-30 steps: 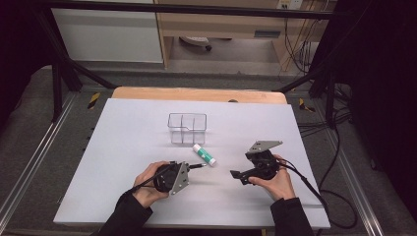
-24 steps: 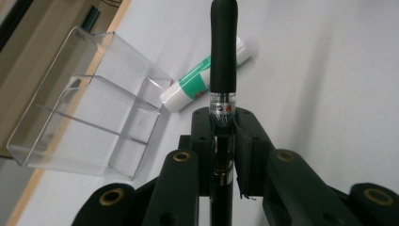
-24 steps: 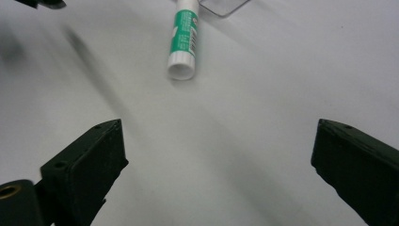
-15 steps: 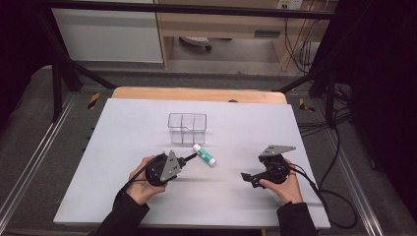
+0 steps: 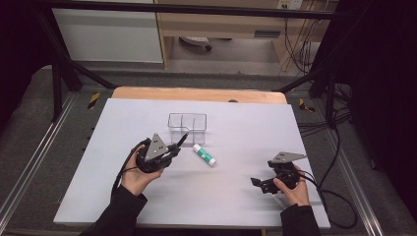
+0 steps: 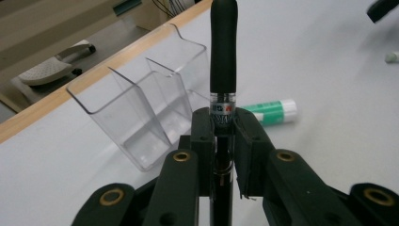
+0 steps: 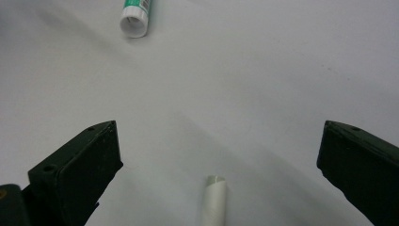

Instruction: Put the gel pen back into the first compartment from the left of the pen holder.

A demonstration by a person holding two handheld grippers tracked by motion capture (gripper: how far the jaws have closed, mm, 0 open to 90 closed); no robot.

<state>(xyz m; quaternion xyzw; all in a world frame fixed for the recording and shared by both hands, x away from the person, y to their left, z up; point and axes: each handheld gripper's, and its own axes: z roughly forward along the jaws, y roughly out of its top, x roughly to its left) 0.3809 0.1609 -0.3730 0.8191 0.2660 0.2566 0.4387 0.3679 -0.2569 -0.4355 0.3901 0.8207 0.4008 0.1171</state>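
Black marker (image 6: 223,52) pinched in left gripper (image 6: 223,123) fingers — right gripper (image 7: 219,155) fingers spread wide — smooth clear organizer (image 6: 141,108) nearby

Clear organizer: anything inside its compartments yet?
The organizer looks empty in the compartments facing the left gripper view; only clear walls and floor show. The pen held in the left gripper covers part of its right end.

Even overhead light, bright white table (image 5: 147,206), dark surroundings; soft shadows; slight blur in close views.
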